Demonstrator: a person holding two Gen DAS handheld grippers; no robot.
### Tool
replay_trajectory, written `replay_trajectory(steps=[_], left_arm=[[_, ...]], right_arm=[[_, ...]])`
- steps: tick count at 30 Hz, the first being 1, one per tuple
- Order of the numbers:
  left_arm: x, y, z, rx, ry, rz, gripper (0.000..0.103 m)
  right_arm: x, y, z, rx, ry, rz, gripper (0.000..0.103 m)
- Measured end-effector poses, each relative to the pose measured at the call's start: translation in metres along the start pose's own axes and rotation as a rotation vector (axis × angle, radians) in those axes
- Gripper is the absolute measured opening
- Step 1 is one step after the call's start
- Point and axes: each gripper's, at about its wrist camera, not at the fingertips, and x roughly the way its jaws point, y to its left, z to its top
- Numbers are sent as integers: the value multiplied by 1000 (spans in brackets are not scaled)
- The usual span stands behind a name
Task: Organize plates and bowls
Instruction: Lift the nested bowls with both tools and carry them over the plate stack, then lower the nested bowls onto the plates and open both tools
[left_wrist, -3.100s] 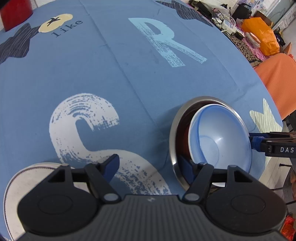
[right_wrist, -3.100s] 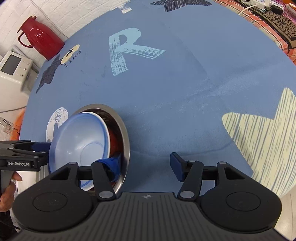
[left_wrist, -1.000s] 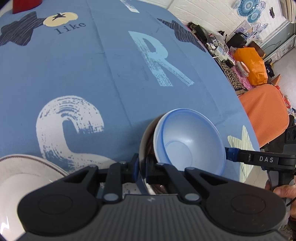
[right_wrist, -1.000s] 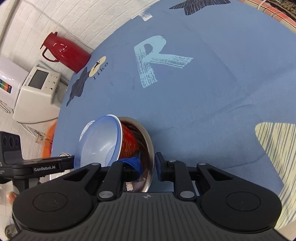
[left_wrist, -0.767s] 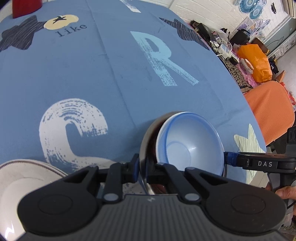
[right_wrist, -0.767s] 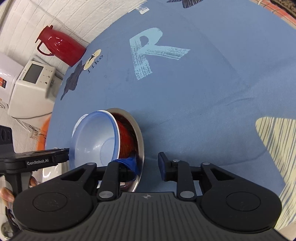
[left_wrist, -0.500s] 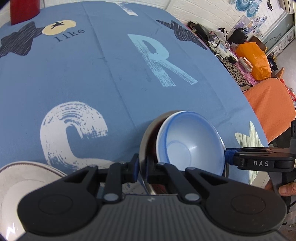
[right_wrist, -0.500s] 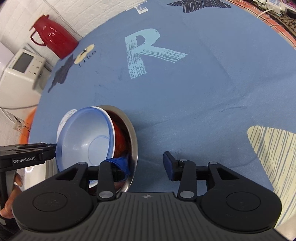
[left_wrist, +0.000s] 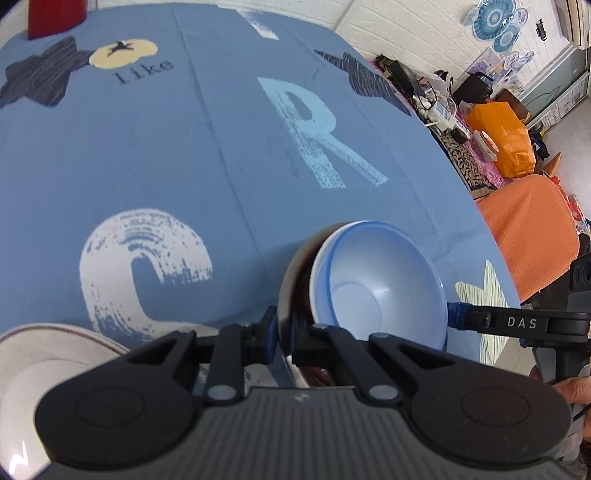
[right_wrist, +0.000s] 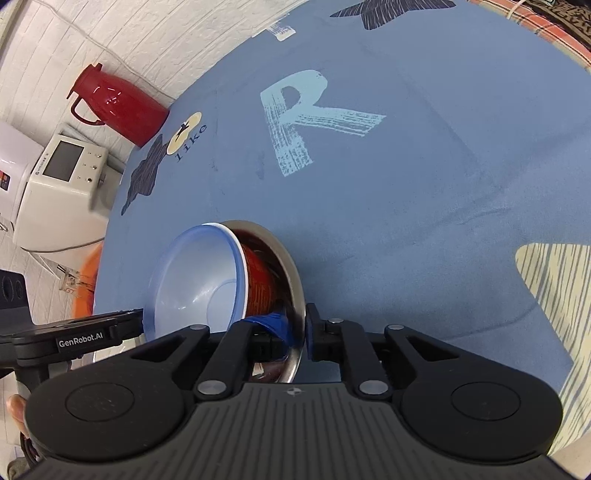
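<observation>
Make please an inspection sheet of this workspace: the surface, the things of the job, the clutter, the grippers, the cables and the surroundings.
Surface: blue tablecloth printed with letters and stars.
Job's things: steel bowl holding a red bowl and a blue bowl, nested and tilted; white plate at the near left.
Clutter: red thermos at the cloth's far edge.
Grippers: left gripper shut on the steel bowl's rim; right gripper shut on the rim from the opposite side.
Cables: nothing seen on the cloth.
Surroundings: white appliance, orange bag, orange chair.
</observation>
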Motion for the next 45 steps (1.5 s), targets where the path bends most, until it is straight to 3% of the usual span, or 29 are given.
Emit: replay_trajectory(steps=[6,11,16,20,28,37,40,42,43,44,45], left_arm=[[-41,1,5,4,-59,40,0],[-104,21,-15,-33,-145,132,0],[-151,60,-53,-112,-181,243,0],[-161,90,-80,-174,-166,297,0],[-137,124,-102,-252,-106,237,0],[-141,138,-111,-272,-138,200,1],[-144,145,-116,-298,-144,157,5],[-151,145,-118,-299,-181,156,13],[-154,144,-117,-290,-198,164,24],[-158,143,-116,-294,-216,189,45],[-163,142,-115,-298,-244,213,50]], right_arm=[[-9,30,7,-36,-9,29,0],[-4,83,2,-134,1,105,0],[27,135,-19,-208,80,182,0],[61,160,-36,-237,175,196,0],[81,169,-51,-289,220,99,0],[83,174,-57,-330,179,70,0],[77,166,-56,-301,151,95,1],[68,161,-54,-284,102,120,3],[64,160,-51,-277,81,127,4],[61,159,-49,-277,68,130,5],[59,159,-46,-275,53,125,5]])
